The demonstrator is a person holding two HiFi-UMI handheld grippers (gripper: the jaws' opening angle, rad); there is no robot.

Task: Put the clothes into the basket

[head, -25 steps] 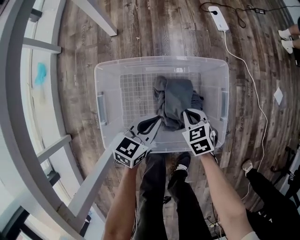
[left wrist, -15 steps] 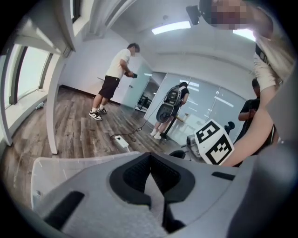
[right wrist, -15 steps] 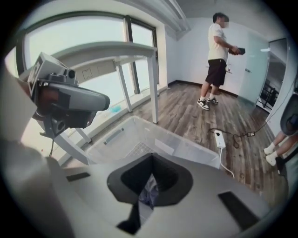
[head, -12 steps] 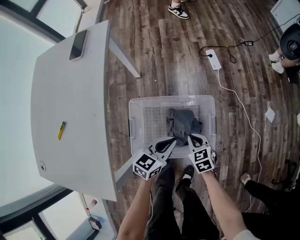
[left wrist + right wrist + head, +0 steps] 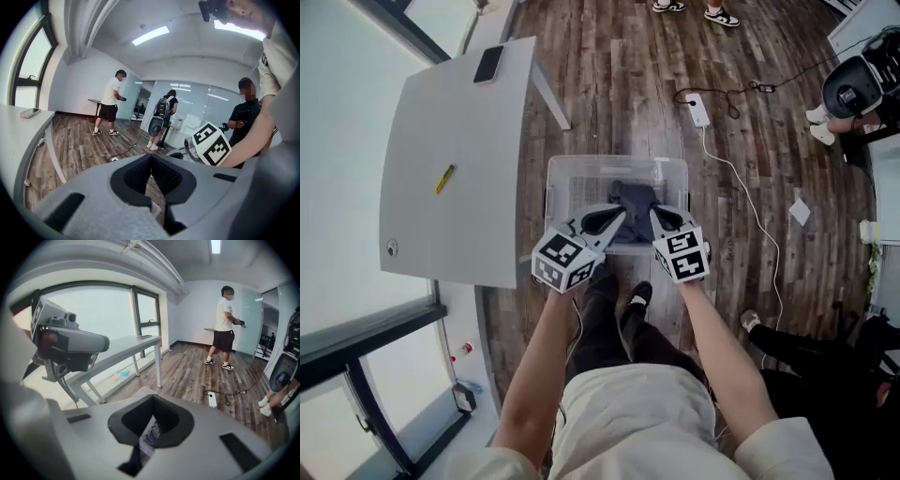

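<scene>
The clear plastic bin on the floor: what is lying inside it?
A heap of dark grey clothes lies inside the clear bin. The left gripper and the right gripper cover its near part, so what lies there cannot be seen.

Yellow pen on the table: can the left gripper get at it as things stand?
Probably yes. The yellow pen lies alone on the table, on the left gripper's side, with nothing between them. The gripper's jaws are shut and empty, so they must open first.
</scene>
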